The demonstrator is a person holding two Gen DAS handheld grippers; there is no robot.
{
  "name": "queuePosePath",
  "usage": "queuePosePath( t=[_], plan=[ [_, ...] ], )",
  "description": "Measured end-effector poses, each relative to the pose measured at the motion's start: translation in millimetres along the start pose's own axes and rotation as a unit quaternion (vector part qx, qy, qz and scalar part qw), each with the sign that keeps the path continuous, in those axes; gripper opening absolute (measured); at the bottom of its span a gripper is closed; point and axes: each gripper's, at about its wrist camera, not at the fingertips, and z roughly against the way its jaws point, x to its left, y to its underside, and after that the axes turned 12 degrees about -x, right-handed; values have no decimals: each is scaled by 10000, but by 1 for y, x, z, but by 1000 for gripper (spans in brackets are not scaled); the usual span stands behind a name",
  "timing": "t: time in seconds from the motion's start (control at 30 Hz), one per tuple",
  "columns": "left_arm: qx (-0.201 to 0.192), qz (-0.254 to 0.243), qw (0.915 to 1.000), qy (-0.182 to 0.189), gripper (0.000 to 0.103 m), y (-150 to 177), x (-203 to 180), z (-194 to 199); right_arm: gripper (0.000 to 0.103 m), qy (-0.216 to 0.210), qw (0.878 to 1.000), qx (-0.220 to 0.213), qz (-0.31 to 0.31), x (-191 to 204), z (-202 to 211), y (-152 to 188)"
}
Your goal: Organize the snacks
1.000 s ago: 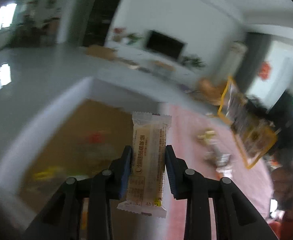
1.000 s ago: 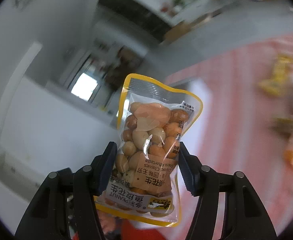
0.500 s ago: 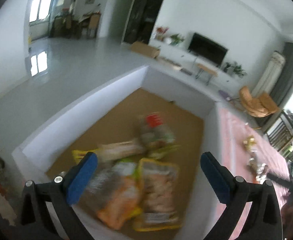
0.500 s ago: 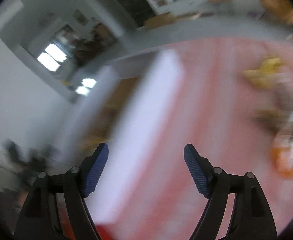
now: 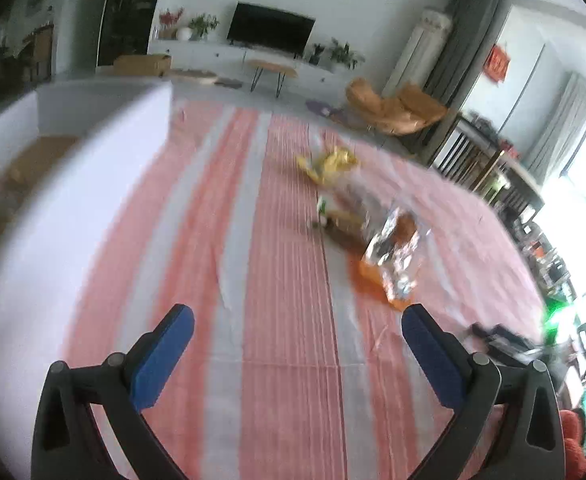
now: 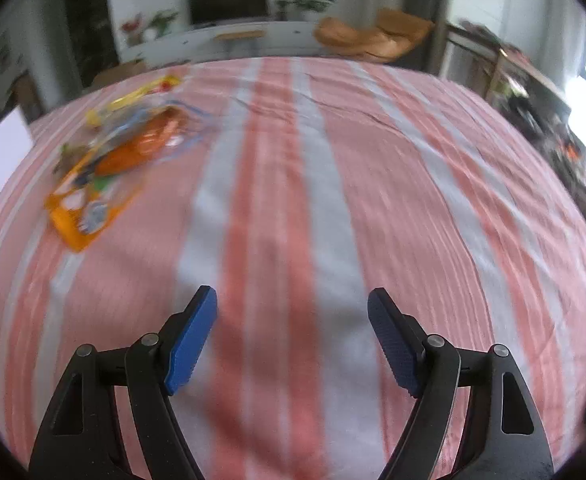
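The snacks (image 5: 367,224) left to sort sit in a loose pile on the striped cloth (image 5: 285,320), ahead and to the right in the left wrist view. In the right wrist view the same pile (image 6: 117,160) is off to the far left. The box (image 5: 53,184) is hard on the left. Both grippers are empty: left gripper (image 5: 298,356) gaping wide, right gripper (image 6: 291,340) roughly half open with nothing between the pads. Best bet I'd say: pick one pack on the pile's edge, like the orange pack (image 5: 377,288), come in low and square across its narrow side. The foil looks crinkly and slippery, so grab the body and not a corner.
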Motion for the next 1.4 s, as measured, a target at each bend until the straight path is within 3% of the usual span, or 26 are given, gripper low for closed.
queuePosePath(
  t=[0.13, 0.3, 1.4],
  plan=[
    [385, -547, 9964, -526, 103, 20, -10, -58, 82, -34, 10000, -8, 5, -1, -3, -13],
    [574, -1143, 9867, -1004, 103, 33, -12, -98, 88, -21, 10000, 1, 15, -5, 2, 5],
    [563, -1147, 9875, -919, 103, 33, -5, -87, 92, -4, 10000, 33, 35, -1, 5, 8]
  ],
)
